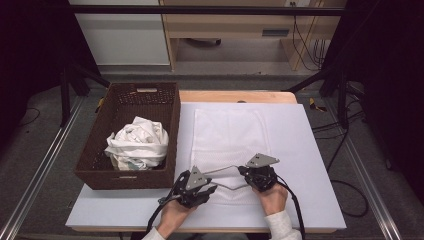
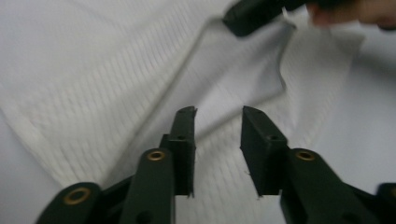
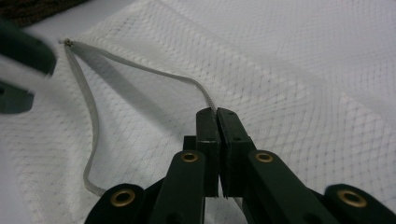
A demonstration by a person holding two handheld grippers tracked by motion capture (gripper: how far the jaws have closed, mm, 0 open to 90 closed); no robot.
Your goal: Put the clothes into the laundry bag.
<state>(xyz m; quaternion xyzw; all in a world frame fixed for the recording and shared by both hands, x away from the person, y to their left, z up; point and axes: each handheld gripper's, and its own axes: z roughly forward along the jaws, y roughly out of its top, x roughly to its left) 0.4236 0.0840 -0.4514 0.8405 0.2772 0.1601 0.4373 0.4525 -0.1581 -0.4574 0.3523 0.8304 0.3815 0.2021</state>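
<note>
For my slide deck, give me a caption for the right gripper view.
Right claw shut on the rim band of a white mesh bag.

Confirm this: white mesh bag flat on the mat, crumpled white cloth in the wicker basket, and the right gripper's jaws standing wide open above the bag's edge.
Not quite. The right gripper is shut on the mesh bag's edge band, as the right gripper view shows. The rest holds: the bag lies on the mat, and the crumpled white cloth sits in the wicker basket.

One mesh bag (image 1: pixel 227 145), one basket (image 1: pixel 165 145), two tools
</note>
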